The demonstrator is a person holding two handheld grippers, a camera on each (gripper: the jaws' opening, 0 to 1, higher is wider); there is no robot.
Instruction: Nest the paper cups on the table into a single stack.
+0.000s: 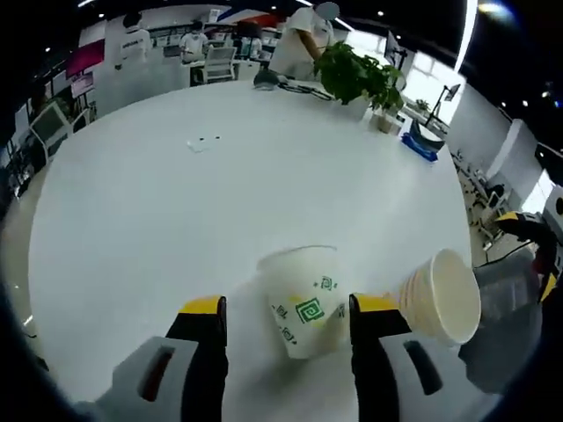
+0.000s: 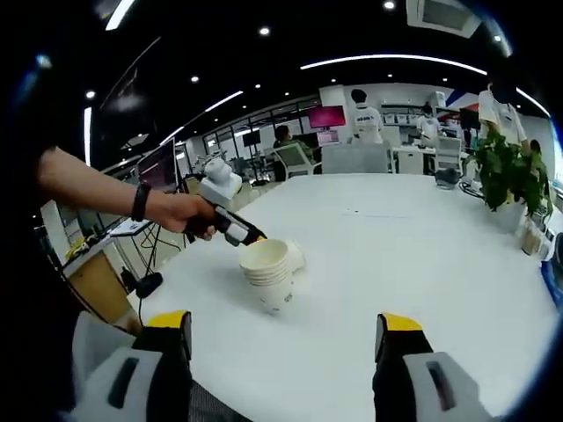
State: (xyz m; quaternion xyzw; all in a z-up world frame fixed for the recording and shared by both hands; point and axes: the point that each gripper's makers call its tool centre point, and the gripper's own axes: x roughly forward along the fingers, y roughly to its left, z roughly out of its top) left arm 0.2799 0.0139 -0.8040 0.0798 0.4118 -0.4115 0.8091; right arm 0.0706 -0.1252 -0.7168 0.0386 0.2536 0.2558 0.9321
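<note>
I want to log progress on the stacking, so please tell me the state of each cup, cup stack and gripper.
single paper cup: not nested yet, between the left jaws
cup stack: several cups nested, beside the single cup
left gripper: open, jaws either side of the single cup
right gripper: open, holding nothing

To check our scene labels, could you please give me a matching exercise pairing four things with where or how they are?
Things:
1. Cup with green logo
2. Stack of cups
3. Potted plant
4. Right tool

Places or states:
A. Just outside one jaw, several nested rims showing
B. Open, holding nothing
C. Between the jaws of the left tool
D. At the far edge of the table

Pairs: 1-C, 2-A, 3-D, 4-B
</note>
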